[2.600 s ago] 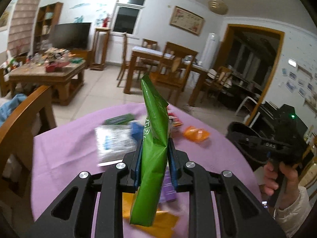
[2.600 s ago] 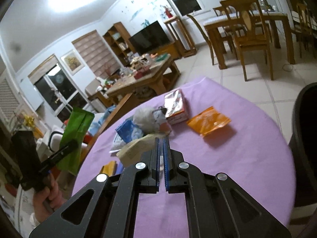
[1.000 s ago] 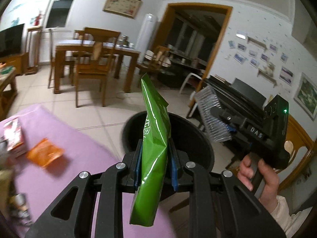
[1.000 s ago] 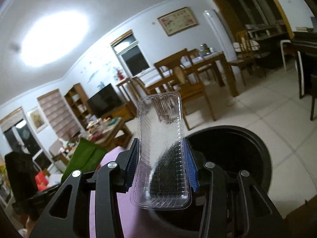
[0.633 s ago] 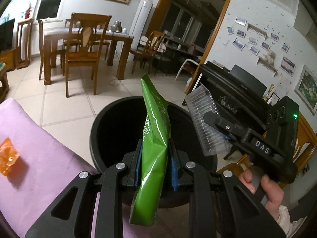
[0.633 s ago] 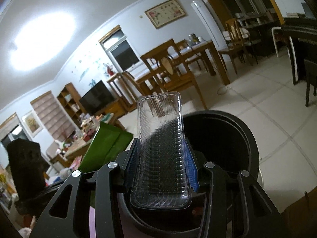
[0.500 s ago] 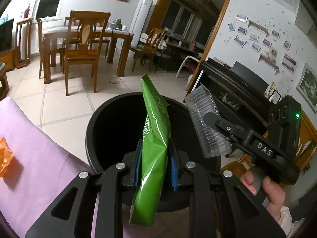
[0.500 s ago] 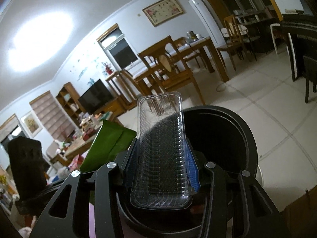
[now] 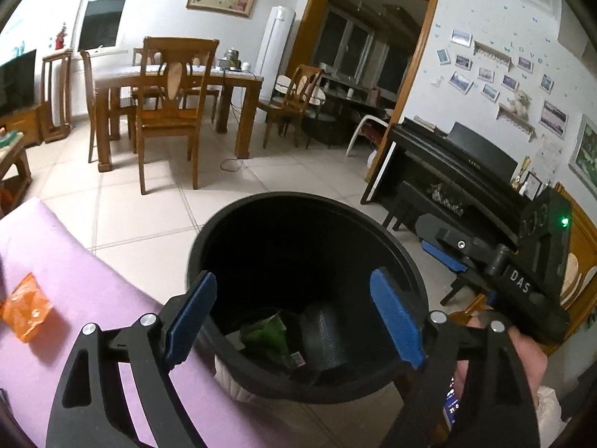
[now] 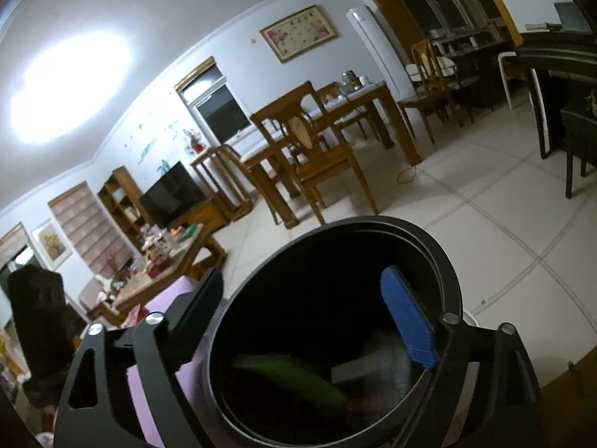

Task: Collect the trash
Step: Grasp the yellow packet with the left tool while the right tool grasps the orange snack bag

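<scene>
A black round trash bin (image 9: 395, 257) (image 10: 444, 261) stands on the floor beside the purple table. My left gripper (image 9: 294, 313) hangs over its mouth, its jaws opening wide with nothing between them. The green snack bag (image 9: 266, 332) lies inside the bin, with the clear plastic tray (image 9: 324, 336) next to it. My right gripper (image 10: 309, 310) is also above the bin, jaws opening and empty; below it the green bag (image 10: 294, 373) and the tray (image 10: 373, 362) show blurred. The right gripper (image 9: 496, 265) shows at the right of the left wrist view.
An orange wrapper (image 9: 24, 308) lies on the purple tablecloth (image 9: 74, 283) at the left. A wooden dining table and chairs (image 9: 168, 89) stand farther back on the tiled floor. A black piano (image 9: 459, 171) sits at the right. A cluttered coffee table (image 10: 164, 257) is far left.
Both grippers opened over the bin. The green bag left the left gripper and the clear tray left the right one; both now lie inside the bin.
</scene>
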The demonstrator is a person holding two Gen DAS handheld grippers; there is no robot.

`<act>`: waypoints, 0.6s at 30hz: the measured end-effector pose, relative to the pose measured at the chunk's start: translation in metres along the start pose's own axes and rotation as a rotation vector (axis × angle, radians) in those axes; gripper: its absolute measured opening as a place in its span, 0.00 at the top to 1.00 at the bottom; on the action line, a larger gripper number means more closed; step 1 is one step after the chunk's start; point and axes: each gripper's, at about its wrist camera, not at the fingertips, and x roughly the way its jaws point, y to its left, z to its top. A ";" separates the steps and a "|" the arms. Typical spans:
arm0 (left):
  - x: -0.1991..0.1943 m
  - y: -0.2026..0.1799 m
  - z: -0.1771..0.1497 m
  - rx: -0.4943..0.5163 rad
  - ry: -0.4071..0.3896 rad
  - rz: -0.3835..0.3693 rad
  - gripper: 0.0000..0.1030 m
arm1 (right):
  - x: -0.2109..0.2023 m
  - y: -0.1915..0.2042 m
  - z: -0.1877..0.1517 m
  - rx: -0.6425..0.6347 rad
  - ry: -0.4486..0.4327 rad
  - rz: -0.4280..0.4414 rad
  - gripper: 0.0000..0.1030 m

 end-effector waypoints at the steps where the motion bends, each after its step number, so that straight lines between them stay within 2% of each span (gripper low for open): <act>1: -0.005 0.002 -0.001 -0.005 -0.006 0.002 0.18 | 0.001 0.002 -0.002 -0.003 0.004 0.002 0.14; 4: -0.023 0.013 -0.001 -0.020 -0.033 0.019 0.17 | 0.001 0.012 -0.005 -0.019 0.006 0.013 0.09; 5: -0.031 0.018 -0.003 -0.028 -0.043 0.028 0.11 | 0.002 0.017 -0.006 -0.027 0.009 0.018 0.09; 6: -0.042 0.025 -0.005 -0.043 -0.063 0.043 0.09 | 0.004 0.023 -0.009 -0.039 0.018 0.023 0.09; 10: -0.073 0.052 -0.010 -0.095 -0.098 0.085 0.09 | 0.013 0.053 -0.014 -0.079 0.046 0.047 0.09; 17: -0.151 0.112 -0.036 -0.192 -0.138 0.236 0.09 | 0.041 0.130 -0.038 -0.187 0.138 0.127 0.09; 18: -0.168 0.124 -0.044 -0.208 -0.139 0.275 0.09 | 0.043 0.140 -0.040 -0.198 0.149 0.137 0.09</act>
